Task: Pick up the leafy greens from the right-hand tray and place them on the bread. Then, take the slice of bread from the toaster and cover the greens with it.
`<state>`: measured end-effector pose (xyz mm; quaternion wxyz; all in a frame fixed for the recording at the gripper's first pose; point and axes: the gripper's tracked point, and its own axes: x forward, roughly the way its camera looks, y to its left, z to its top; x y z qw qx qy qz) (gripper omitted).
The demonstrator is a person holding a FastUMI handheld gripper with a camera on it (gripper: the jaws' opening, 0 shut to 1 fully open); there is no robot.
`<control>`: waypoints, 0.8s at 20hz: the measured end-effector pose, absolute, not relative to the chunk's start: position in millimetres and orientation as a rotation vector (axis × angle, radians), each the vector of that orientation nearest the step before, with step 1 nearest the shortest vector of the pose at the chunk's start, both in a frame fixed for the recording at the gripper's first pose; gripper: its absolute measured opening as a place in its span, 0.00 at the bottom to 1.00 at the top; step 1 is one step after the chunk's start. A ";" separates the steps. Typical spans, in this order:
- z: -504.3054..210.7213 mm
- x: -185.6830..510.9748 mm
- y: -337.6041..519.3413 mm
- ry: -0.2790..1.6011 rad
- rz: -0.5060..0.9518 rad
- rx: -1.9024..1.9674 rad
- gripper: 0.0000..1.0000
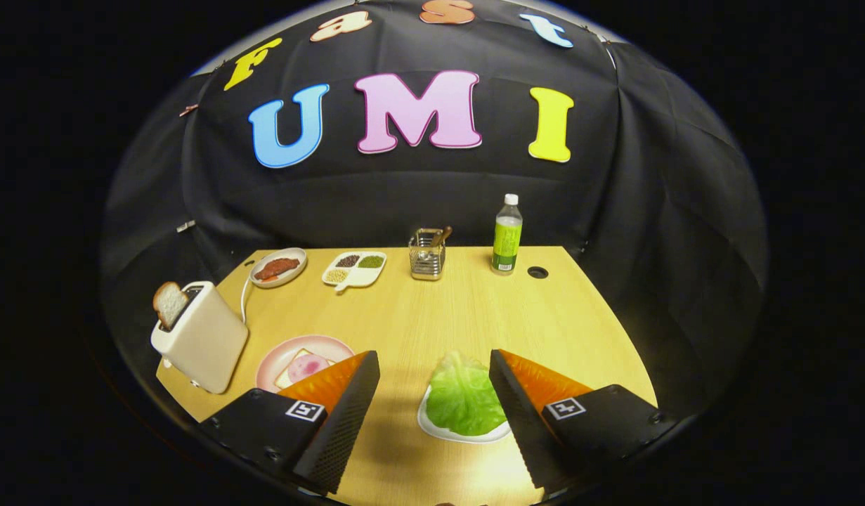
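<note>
A leaf of green lettuce [463, 396] lies on a small white tray [432, 426] on the wooden table, between my fingers and close against the right one. My gripper [433, 364] is open and holds nothing. Left of the left finger stands a pink plate [281, 362] with a bread slice [289, 376] topped by a round of ham [308, 365]; the finger hides part of it. Further left a cream toaster [202, 336] has a slice of bread [169, 303] sticking up from its slot.
Along the back of the table [439, 309] stand a plate with red meat [278, 268], a divided dish of seeds [355, 269], a metal utensil holder [427, 254] and a green-labelled bottle [506, 235]. A round cable hole [537, 272] sits beside the bottle.
</note>
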<state>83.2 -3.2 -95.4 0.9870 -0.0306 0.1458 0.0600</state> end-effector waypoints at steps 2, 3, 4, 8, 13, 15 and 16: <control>-113.3 96.0 -11.0 0.330 0.122 -0.083 0.98; -122.7 101.8 -15.6 0.351 0.119 -0.091 0.98; -132.2 105.3 -19.5 0.377 0.119 -0.095 0.98; -171.2 123.7 -34.6 0.472 0.126 -0.119 0.98; -216.1 145.8 -42.8 0.575 0.145 -0.154 0.98; -228.8 152.0 -43.5 0.608 0.151 -0.174 0.98; -234.6 153.1 -43.4 0.623 0.157 -0.181 0.98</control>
